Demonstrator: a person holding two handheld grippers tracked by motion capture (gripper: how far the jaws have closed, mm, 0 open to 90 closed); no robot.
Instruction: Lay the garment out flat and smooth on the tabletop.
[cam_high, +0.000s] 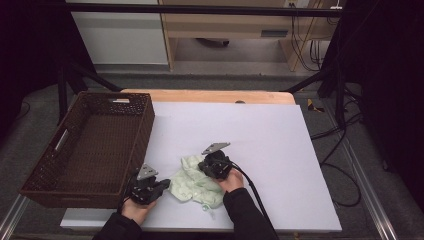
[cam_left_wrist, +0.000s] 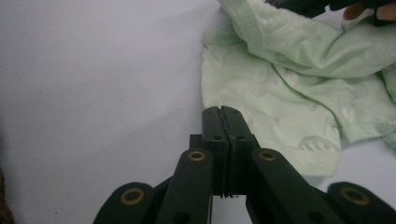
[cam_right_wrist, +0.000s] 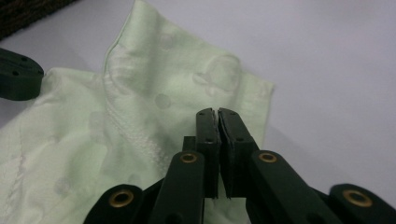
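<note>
A pale green patterned garment (cam_high: 195, 186) lies crumpled on the white table sheet near the front edge. My left gripper (cam_high: 165, 184) rests at its left edge. In the left gripper view its jaws (cam_left_wrist: 223, 111) are shut, with the tips at the border of the cloth (cam_left_wrist: 289, 93). I cannot tell whether any fabric is pinched there. My right gripper (cam_high: 202, 168) sits on the garment's upper right part. Its jaws (cam_right_wrist: 217, 113) are shut over the hem of the cloth (cam_right_wrist: 140, 93), which rises up to them.
A dark brown wicker basket (cam_high: 146, 131) stands at the left and overhangs the table's left edge. White sheet (cam_high: 265, 145) stretches behind and to the right of the garment. A black cable (cam_high: 255, 192) trails from the right gripper toward the front edge.
</note>
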